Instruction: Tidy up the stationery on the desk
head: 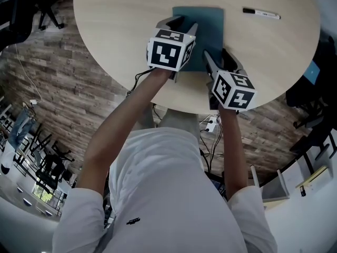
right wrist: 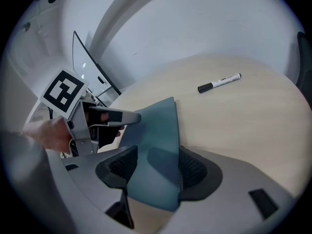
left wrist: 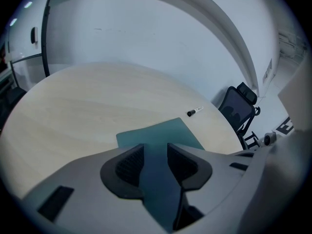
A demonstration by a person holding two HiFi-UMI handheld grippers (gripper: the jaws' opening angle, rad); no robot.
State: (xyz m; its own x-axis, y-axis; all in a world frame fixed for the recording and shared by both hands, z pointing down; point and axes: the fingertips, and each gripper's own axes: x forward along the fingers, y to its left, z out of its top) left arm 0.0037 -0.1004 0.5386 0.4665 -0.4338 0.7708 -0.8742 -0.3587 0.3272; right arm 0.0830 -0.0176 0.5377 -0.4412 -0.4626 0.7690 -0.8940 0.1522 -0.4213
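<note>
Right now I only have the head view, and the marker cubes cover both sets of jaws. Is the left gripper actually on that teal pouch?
Observer: Yes. In the left gripper view, the left gripper has the teal pouch filling the gap between its pads, so it looks clamped.
Operator: And the right one?
Observer: The right gripper stands wider, with its jaws apart. The pouch's stitched edge lies beside one pad, and I see no clamp there.
Operator: Is the pouch lying flat?
Observer: Apparently not. In the right gripper view its near end looks raised, with bare table showing beneath that end.
</note>
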